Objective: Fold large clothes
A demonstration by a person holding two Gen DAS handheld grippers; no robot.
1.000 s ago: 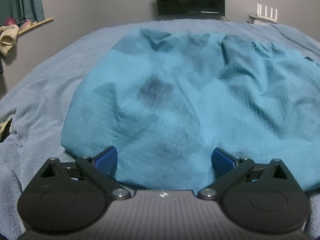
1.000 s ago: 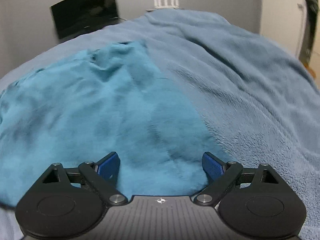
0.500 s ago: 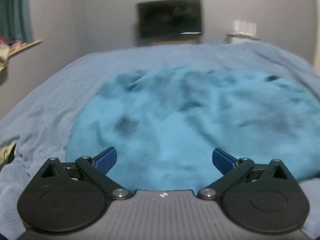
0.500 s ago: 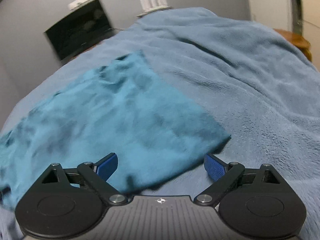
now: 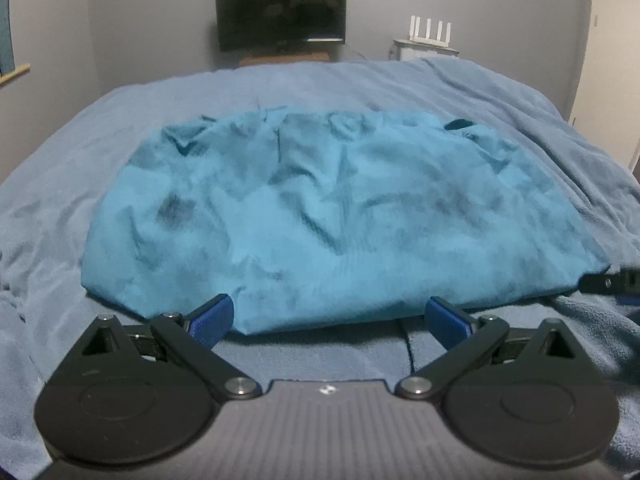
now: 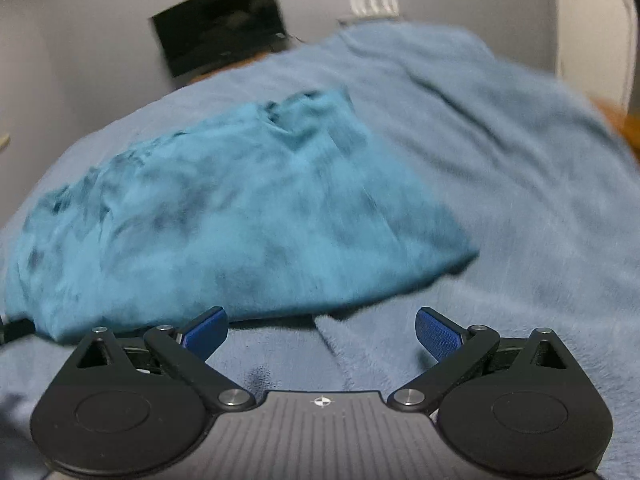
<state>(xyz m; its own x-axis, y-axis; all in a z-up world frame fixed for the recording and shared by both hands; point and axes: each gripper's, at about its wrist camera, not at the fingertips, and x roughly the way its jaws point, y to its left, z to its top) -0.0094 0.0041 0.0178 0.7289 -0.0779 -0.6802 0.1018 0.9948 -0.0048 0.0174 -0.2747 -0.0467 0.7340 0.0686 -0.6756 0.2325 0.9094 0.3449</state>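
Note:
A large teal garment [image 5: 328, 216] lies wrinkled and spread on a blue-grey blanket [image 5: 120, 120]. It also shows in the right wrist view [image 6: 224, 224], a little blurred. My left gripper [image 5: 328, 318] is open and empty, just short of the garment's near edge. My right gripper [image 6: 320, 328] is open and empty, near the garment's near right corner, over bare blanket [image 6: 500, 184]. Part of the right gripper [image 5: 612, 282] shows at the right edge of the left wrist view.
A dark TV screen [image 5: 280, 12] stands against the far wall past the bed, with a white router [image 5: 430, 26] to its right. A wooden shelf edge [image 5: 14, 72] is on the left wall. An orange-brown object [image 6: 622, 124] sits off the bed's right side.
Both grippers have pulled back from over the garment toward its near edge; more of the blanket and room shows. Both stayed open and empty.

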